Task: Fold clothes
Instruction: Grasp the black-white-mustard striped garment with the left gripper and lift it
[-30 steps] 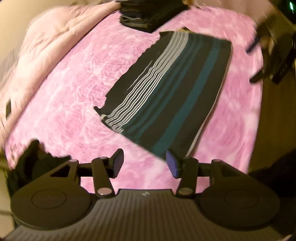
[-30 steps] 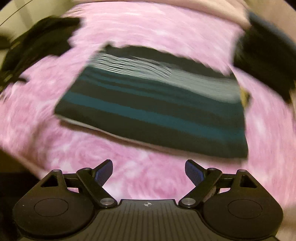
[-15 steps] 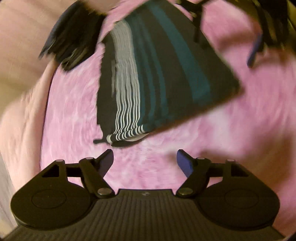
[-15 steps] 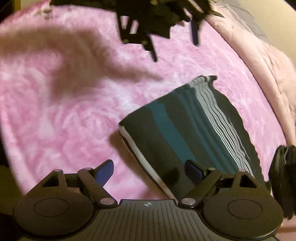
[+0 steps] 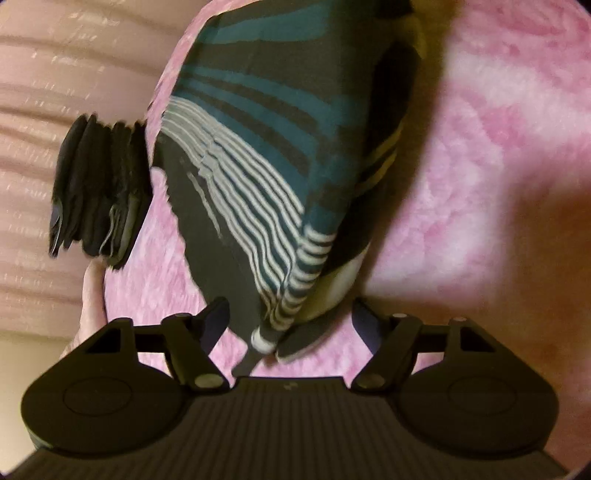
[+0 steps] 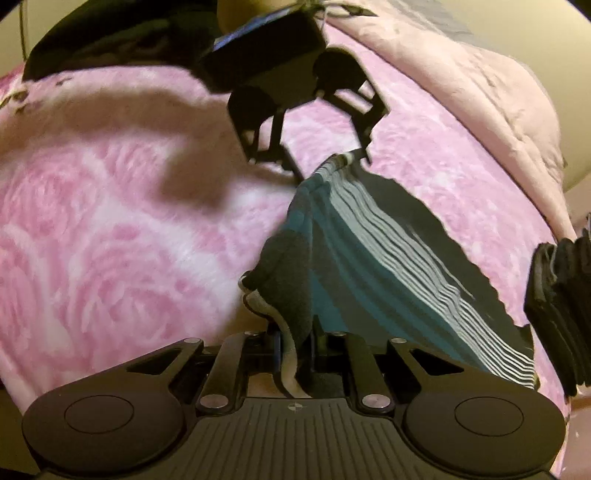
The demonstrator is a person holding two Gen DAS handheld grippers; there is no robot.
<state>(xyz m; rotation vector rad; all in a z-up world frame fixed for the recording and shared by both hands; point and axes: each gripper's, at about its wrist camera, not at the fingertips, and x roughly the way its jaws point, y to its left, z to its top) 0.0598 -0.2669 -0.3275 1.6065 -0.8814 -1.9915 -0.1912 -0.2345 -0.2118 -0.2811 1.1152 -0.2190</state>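
Observation:
A folded dark garment with teal and white stripes lies on the pink rose blanket. In the left wrist view my left gripper is open, and the garment's striped corner sits between its fingers without being pinched. In the right wrist view my right gripper is shut on the garment's near corner, and the cloth rises in a ridge from there. The left gripper shows across the garment at its far corner.
A stack of dark folded clothes stands beside the garment, at the right edge in the right wrist view. A pale pink quilt borders the blanket. A dark heap of cloth lies at the far left.
My right gripper has shut on the garment's near corner and raised that edge. The left gripper has moved in until the opposite corner sits between its open fingers.

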